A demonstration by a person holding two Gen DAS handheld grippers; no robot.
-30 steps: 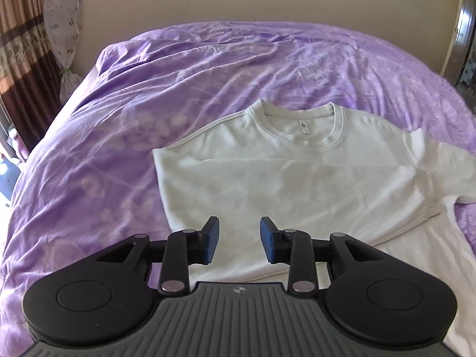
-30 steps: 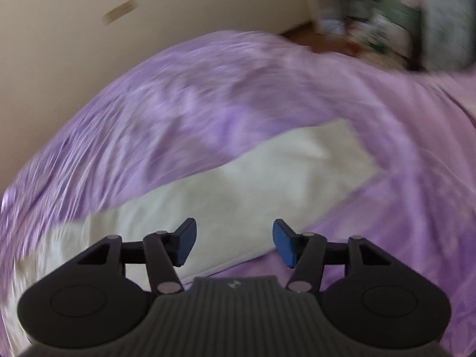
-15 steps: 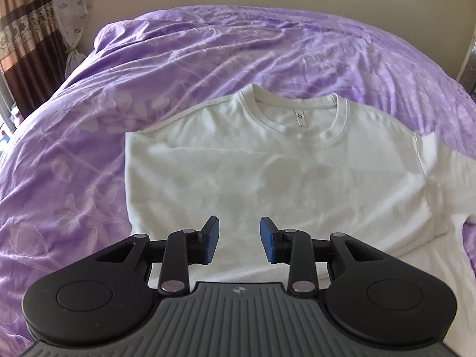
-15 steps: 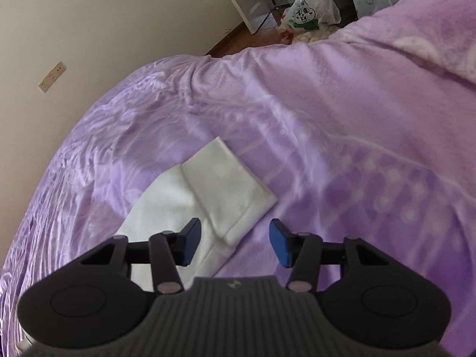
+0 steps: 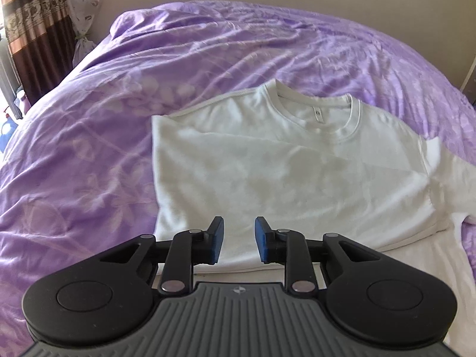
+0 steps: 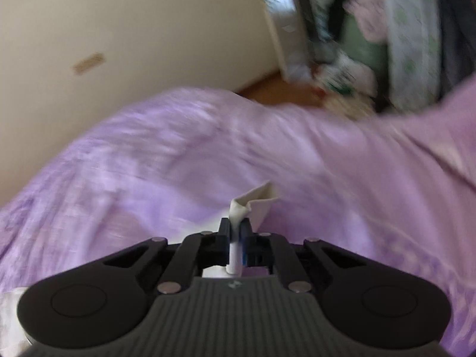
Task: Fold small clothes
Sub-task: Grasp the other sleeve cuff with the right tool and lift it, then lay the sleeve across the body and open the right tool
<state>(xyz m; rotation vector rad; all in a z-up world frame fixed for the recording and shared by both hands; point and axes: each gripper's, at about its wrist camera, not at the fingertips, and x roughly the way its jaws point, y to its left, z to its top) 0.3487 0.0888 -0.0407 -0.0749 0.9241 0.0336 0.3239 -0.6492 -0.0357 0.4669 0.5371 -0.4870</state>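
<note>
Right gripper (image 6: 237, 232): jaws pressed together, pinching a bunched fold of white fabric. It looks like the sleeve (image 6: 255, 200) of the white t-shirt (image 5: 285, 175); the cloth sticks up past the fingertips toward 1 o'clock and a strip runs back down between the pads. Right wrist view is motion-blurred. Purple bedspread (image 6: 178, 154) fills everything from 9 to 3 o'clock around the claw. Cream wall at 11 o'clock, cluttered floor and bags at 1 o'clock, too blurred to identify.

Left gripper (image 5: 238, 239): jaws closing, a gap between the blue pads (image 5: 216, 239), nothing between them. It hovers over the shirt's lower part. Whether the tips touch the cloth, can't tell.

From the left claw outward: the shirt lies flat, front up, on the bedspread, body spread from 11 to 2 o'clock. Collar (image 5: 315, 110) at 12 to 1 o'clock, farthest from the claw. Left edge folded in, straight, at 11 o'clock. Striped curtain (image 5: 32, 29) at 10 o'clock, beyond the bed.
</note>
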